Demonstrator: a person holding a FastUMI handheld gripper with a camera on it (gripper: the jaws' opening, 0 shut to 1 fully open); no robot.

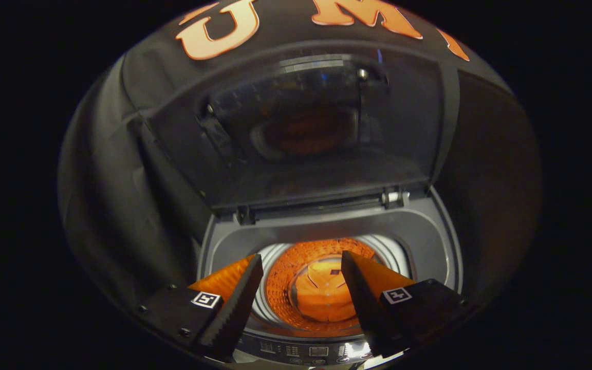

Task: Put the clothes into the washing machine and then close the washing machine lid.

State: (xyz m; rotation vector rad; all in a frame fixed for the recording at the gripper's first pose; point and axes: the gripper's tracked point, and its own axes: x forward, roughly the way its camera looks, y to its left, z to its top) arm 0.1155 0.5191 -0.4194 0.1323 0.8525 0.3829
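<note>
Down inside the washing machine (432, 234), at the bottom of its drum (280, 288), lies the folded orange garment (324, 295). Above the machine's opening the gripper (302, 267) hangs with its fingers spread apart and nothing between them. Behind the opening, the washing machine lid (296, 128) stands raised upright on its hinges.

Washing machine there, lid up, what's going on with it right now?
A handheld gripper hovers open above the top-loading washing machine, its fingers spread apart and holding nothing. An orange garment already lies at the bottom of the drum, seen between the fingers. The transparent lid stands raised behind the opening, not yet closed.
</note>
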